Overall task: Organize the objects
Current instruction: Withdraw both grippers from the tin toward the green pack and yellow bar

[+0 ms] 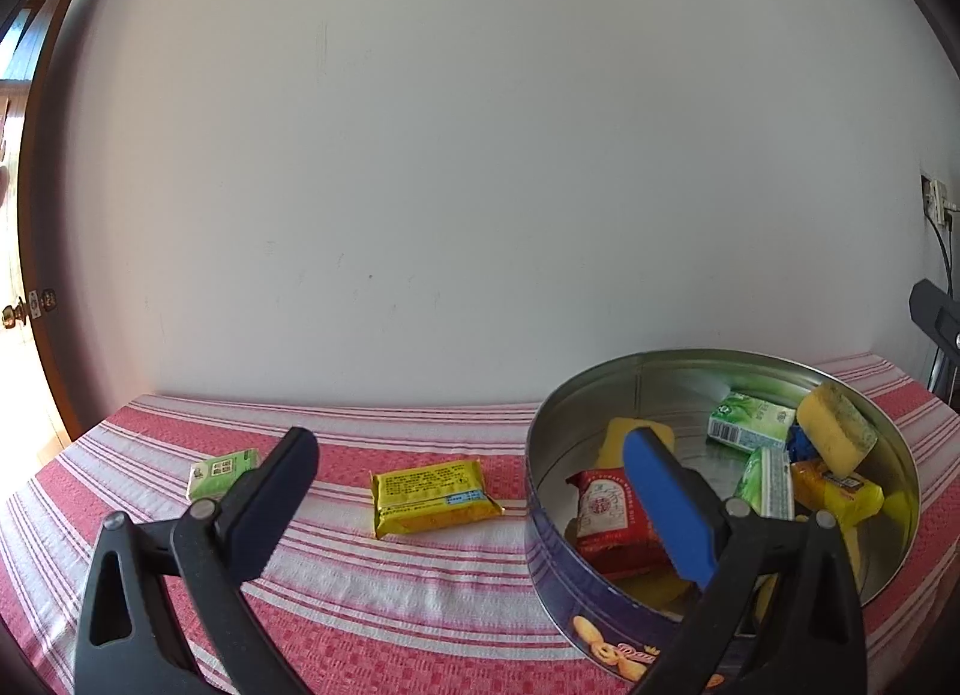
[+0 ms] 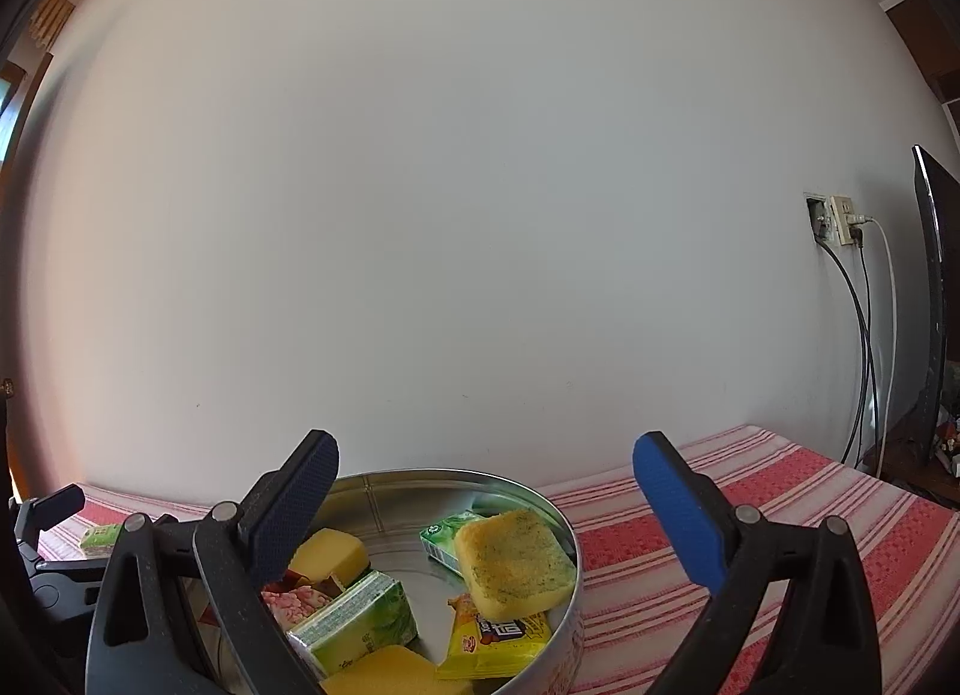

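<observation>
Jaws on the right gripper (image 2: 486,506) are standing wide apart and gripping nothing, hovering over the round tin (image 2: 564,521), where a yellow sponge (image 2: 510,563) is leaning against the rim on top of a green carton (image 2: 441,536) and a yellow packet (image 2: 498,641). The left gripper (image 1: 471,494) is likewise gaping wide and empty, one finger over the tin (image 1: 552,563). A yellow snack packet (image 1: 432,497) and a green box (image 1: 219,473) are lying on the striped cloth (image 1: 384,587), outside the tin.
</observation>
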